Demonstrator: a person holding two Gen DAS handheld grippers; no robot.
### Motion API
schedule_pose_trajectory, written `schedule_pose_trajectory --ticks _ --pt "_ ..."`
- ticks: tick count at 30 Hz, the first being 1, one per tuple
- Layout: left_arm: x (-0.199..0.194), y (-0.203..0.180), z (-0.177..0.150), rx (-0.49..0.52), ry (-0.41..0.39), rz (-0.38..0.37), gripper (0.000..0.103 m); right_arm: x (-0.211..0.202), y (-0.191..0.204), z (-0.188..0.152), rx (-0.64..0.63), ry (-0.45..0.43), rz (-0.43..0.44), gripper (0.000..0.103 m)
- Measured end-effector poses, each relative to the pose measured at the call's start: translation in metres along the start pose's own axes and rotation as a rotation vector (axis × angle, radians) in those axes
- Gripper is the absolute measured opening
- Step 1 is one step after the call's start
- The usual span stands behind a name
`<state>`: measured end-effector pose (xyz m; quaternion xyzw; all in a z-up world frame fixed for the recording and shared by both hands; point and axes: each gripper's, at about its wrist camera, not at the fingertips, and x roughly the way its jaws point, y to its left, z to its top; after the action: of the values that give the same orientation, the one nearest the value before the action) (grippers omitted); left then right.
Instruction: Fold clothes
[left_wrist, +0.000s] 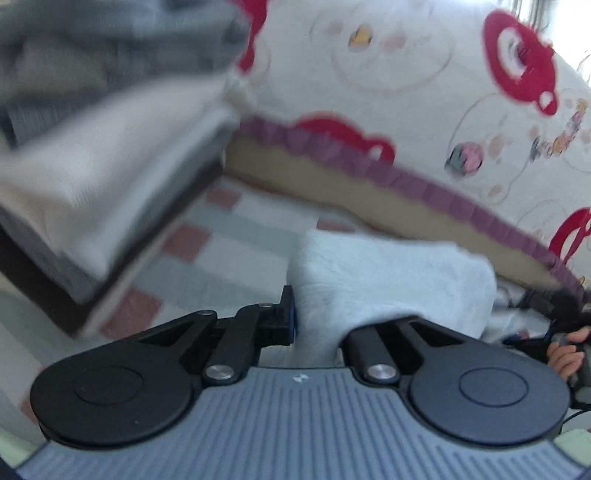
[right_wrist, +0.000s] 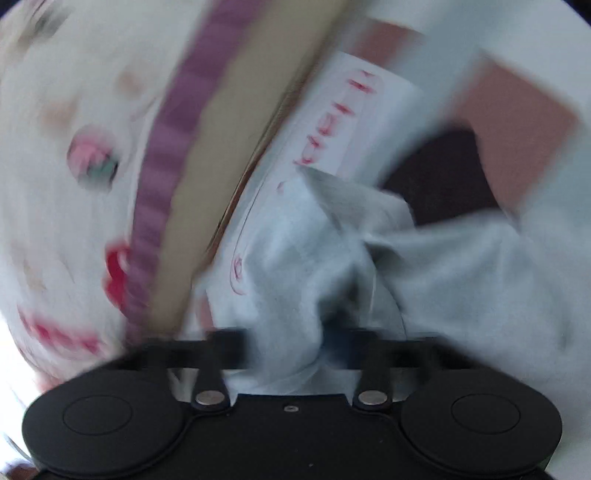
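Note:
A pale blue-white garment (left_wrist: 388, 280) hangs bunched between the fingers of my left gripper (left_wrist: 321, 321), which is shut on it; the cloth drapes over and hides the right finger. In the right wrist view the same pale garment (right_wrist: 314, 258) is crumpled and pinched in my right gripper (right_wrist: 291, 347), also shut on it, with folds spreading off to the right. That view is heavily blurred. A hand (left_wrist: 565, 354) holding the other gripper shows at the left wrist view's right edge.
A bed with a white cover printed in red shapes (left_wrist: 424, 92) and a purple frill (left_wrist: 424, 188) fills the background. A stack of folded grey and white clothes (left_wrist: 103, 155) sits at left. A checked pink-and-white rug (left_wrist: 207, 240) covers the floor.

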<state>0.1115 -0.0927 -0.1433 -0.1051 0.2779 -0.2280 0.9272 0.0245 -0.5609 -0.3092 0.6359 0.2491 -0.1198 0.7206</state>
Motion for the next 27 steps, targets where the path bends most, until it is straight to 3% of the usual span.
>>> schedule_pose_trajectory --ticks 1,4,7,11,15,21,27 --pt "-0.007 -0.003 0.003 0.006 -0.022 -0.003 0.006 -0.004 -0.001 -0.002 0.018 -0.017 0.031 0.01" --pt "-0.027 -0.012 0.013 0.025 -0.087 -0.011 0.006 -0.04 0.028 -0.013 -0.167 -0.104 0.048 0.01" --pt "-0.055 -0.026 0.032 0.087 -0.138 -0.055 0.006 -0.093 0.062 -0.019 -0.288 -0.186 0.118 0.01" --pt "-0.095 -0.045 0.061 0.151 -0.198 -0.147 0.006 -0.186 0.129 -0.033 -0.638 -0.392 0.156 0.01" --pt "-0.134 -0.073 0.09 0.24 -0.262 -0.204 0.006 -0.262 0.17 -0.034 -0.707 -0.479 0.246 0.01" --pt "-0.18 -0.102 0.117 0.242 -0.316 -0.308 0.006 -0.363 0.211 -0.035 -0.779 -0.616 0.319 0.01" --pt "-0.226 -0.132 0.144 0.245 -0.371 -0.412 0.006 -0.464 0.226 -0.047 -0.854 -0.749 0.366 0.01"
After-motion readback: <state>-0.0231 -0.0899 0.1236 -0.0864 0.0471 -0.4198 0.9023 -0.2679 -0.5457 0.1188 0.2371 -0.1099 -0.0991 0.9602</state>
